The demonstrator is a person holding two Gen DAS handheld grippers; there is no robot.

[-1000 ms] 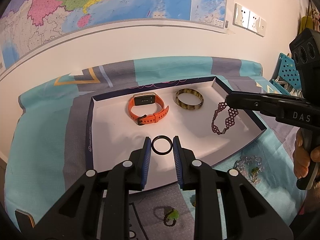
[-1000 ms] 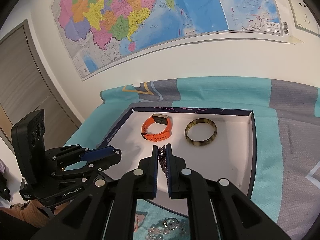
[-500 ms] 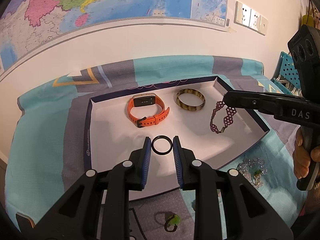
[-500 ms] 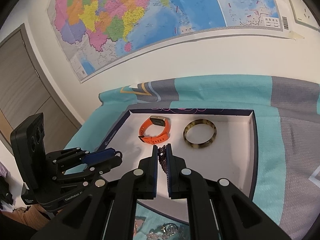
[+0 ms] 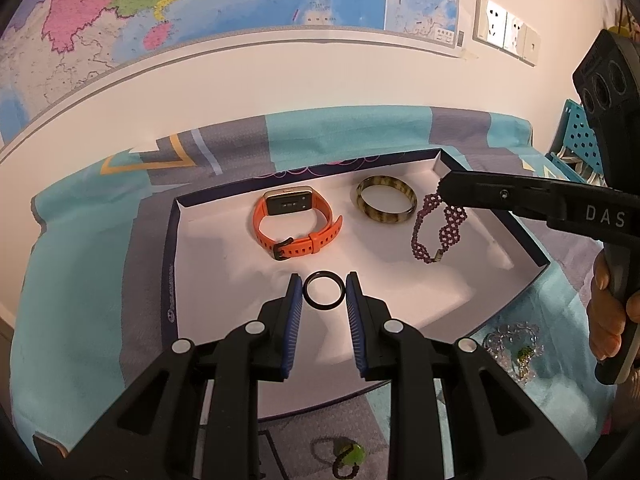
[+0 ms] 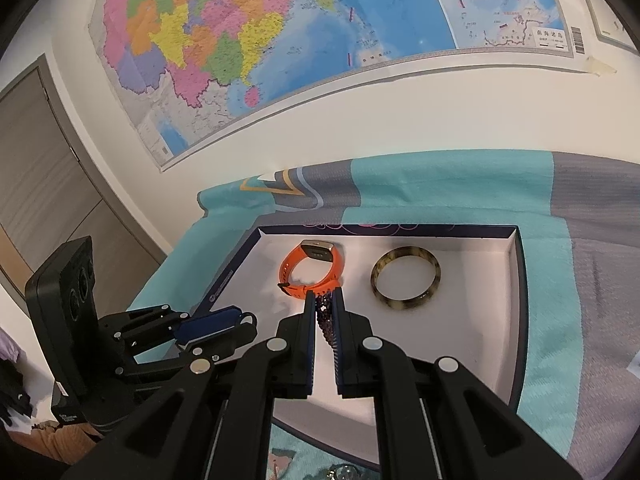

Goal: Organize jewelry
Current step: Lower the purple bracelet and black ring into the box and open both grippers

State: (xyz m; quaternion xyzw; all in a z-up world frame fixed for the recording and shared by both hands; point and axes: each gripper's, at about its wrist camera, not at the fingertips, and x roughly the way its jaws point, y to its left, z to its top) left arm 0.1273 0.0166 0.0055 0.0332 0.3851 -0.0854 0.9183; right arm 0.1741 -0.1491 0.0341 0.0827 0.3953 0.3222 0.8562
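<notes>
My left gripper (image 5: 323, 280) is shut on a thin black ring (image 5: 323, 290), held above the white tray (image 5: 200, 280). My right gripper (image 6: 323, 300) is shut on a purple beaded bracelet (image 5: 438, 226) that dangles over the tray's right side; the beads also show between its fingers in the right wrist view (image 6: 325, 316). An orange smartwatch (image 5: 294, 224) and a tortoiseshell bangle (image 5: 386, 205) lie at the back of the tray.
A clear bead bracelet with a green stone (image 5: 516, 346) and a dark cord with a green bead (image 5: 346, 456) lie on the teal and grey cloth (image 5: 80, 320) in front of the tray. A wall with a map stands behind.
My right gripper has carried the purple bracelet further in over the tray, toward the bangle. My left gripper still holds the black ring in about the same place.
</notes>
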